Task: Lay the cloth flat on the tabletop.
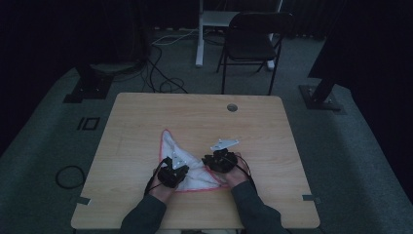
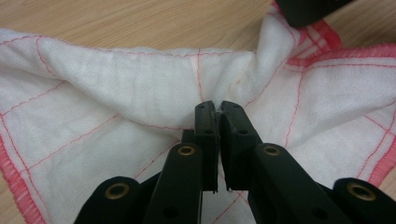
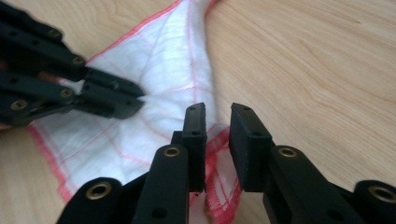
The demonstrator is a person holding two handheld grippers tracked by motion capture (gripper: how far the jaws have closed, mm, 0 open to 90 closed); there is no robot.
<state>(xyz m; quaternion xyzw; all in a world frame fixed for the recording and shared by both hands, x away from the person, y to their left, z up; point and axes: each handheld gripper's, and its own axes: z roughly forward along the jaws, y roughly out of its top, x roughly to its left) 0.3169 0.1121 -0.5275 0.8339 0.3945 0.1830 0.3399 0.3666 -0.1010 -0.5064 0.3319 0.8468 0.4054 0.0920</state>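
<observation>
1 white cloth [image 1: 187, 165], red-hemmed, folded in a triangle near the table's [image 1: 146, 122] front edge. Left gripper [image 2: 218, 108]: clenched on a raised fold. Right gripper [image 3: 217, 122]: released, straddling the hem beside it. Risk: the thin pinch slipping loose if pulled, collapsing the fold.

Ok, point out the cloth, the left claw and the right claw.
cloth [image 2: 93, 93]: left gripper view, on its raised white fold.
left claw [image 2: 217, 109]: left gripper view, between the closed tips pinching the cloth.
right claw [image 3: 218, 122]: right gripper view, in the gap between its open tips.
</observation>
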